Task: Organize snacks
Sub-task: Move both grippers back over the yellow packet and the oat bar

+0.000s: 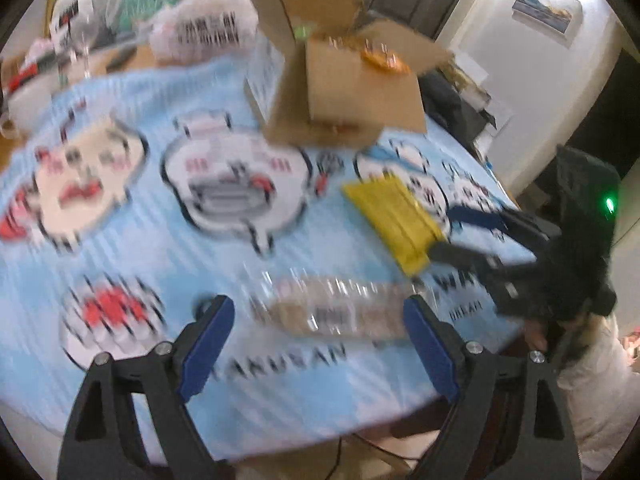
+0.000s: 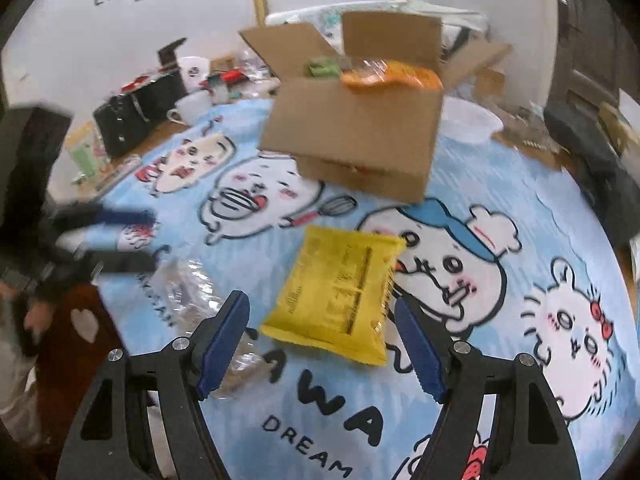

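A yellow snack packet lies flat on the blue cartoon tablecloth; it also shows in the left wrist view. My right gripper is open and empty, its blue fingers either side of the packet's near end. A clear plastic snack pack lies near the table's front edge; it also shows in the right wrist view. My left gripper is open and empty just in front of it. An open cardboard box holds an orange packet and a green one.
The box also shows in the left wrist view. A white bowl sits right of the box. White mugs and a black appliance stand at the far left. Plastic-wrapped packs lie behind the box.
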A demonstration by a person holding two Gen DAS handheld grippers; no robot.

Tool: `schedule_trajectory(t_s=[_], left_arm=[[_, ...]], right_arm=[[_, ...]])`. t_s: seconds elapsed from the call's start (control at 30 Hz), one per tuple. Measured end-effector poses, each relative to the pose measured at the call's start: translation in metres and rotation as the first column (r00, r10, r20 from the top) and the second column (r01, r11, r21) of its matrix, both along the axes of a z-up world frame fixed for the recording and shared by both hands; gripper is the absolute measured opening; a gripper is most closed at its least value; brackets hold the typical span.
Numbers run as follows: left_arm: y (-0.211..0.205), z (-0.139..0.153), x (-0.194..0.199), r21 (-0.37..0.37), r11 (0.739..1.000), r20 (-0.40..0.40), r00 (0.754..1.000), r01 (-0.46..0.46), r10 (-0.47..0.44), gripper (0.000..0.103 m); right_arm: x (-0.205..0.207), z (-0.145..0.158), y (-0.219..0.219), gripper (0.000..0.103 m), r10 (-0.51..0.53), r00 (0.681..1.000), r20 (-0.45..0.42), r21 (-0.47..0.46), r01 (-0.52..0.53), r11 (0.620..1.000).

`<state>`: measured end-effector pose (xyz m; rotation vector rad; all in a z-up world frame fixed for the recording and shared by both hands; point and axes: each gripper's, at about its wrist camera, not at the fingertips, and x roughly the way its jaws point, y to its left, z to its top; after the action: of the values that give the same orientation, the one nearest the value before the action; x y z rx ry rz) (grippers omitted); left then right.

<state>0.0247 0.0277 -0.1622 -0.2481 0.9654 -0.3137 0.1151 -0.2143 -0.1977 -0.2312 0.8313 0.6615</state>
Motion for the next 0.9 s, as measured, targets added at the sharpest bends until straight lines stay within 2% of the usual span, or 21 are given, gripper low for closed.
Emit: schedule_trajectory(t_s=[0.17, 0.3, 0.43, 0.57, 0.67, 0.73, 0.9], left_arm=[[-0.013, -0.007, -0.008, -0.013, 1.0, -0.023, 1.0, -0.001, 0.001, 0.083], [-0.018, -0.006, -0.003, -0.013, 1.0, -0.039, 0.999, -0.01, 0.009, 0.083], [-0.019, -0.005, -0.004, -0.023, 1.0, -0.05, 0.999, -0.005, 0.004, 0.083], [-0.019, -0.004, -0.004, -0.027, 1.0, -0.058, 0.998, -0.007, 0.006, 0.078], [-0.021, -0.004, -0.005, -0.03, 1.0, -0.068, 0.998, 0.009, -0.011, 0.071], [-0.023, -0.004, -0.007, -0.025, 1.0, -0.073, 0.997, 0.014, -0.015, 0.07], [-0.023, -0.002, -0.011, -0.019, 1.0, -0.081, 0.997, 0.008, -0.01, 0.07]], right_arm=[[0.008, -0.015, 0.001, 0.072, -0.045, 0.999, 0.003, -0.022, 0.045, 0.999], [0.013, -0.021, 0.005, 0.072, -0.043, 0.999, 0.011, -0.037, 0.044, 0.998], [0.02, -0.021, 0.007, 0.072, -0.045, 0.999, 0.003, -0.016, 0.045, 0.999], [0.023, -0.021, 0.012, 0.072, -0.019, 1.0, -0.015, 0.005, 0.019, 1.0], [0.023, -0.023, 0.019, 0.071, -0.022, 1.0, 0.006, -0.033, 0.022, 0.999], [0.022, -0.024, 0.019, 0.067, -0.016, 1.0, 0.02, -0.047, 0.017, 0.999], [0.023, -0.02, 0.003, 0.066, -0.05, 0.998, 0.038, -0.061, 0.053, 0.997]])
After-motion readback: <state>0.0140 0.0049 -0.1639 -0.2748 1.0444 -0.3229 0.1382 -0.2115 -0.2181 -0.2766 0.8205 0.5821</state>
